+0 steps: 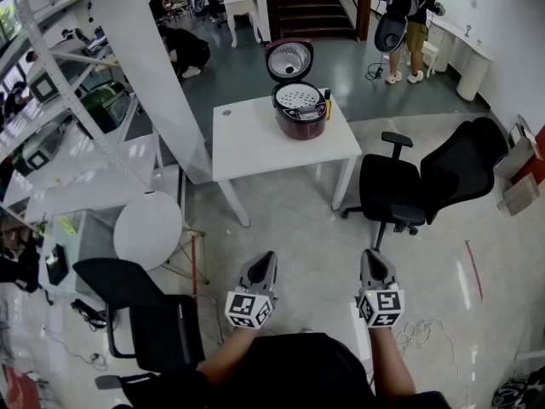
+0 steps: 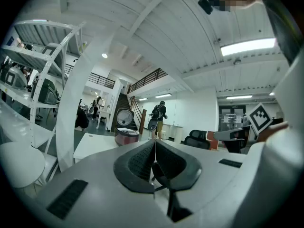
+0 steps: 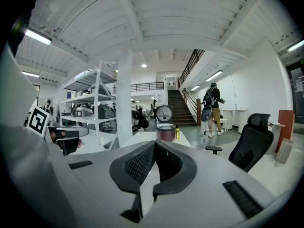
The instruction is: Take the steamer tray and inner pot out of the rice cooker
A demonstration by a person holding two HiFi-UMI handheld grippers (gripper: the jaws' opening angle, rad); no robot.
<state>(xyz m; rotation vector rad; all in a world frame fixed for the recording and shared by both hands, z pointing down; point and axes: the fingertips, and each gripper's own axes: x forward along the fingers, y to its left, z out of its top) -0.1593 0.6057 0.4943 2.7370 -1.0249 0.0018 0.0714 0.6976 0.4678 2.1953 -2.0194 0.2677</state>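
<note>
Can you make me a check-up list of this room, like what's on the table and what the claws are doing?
Surface: white table, far ahead of both claws.
Job's things: rice cooker on the table, lid up; steamer tray sits in its top; inner pot not visible.
Clutter: yellow bottle beside the cooker.
Grippers: left claw and right claw both shut, empty, over the floor.
Cables: loose cable on the floor near the right claw.
Surroundings: black office chair, round table, shelves, stairs, standing person.

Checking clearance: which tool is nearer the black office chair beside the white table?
Right. The office chair stands ahead and slightly right of the right tool, untouched. The left tool is further left, beside the right one.
</note>
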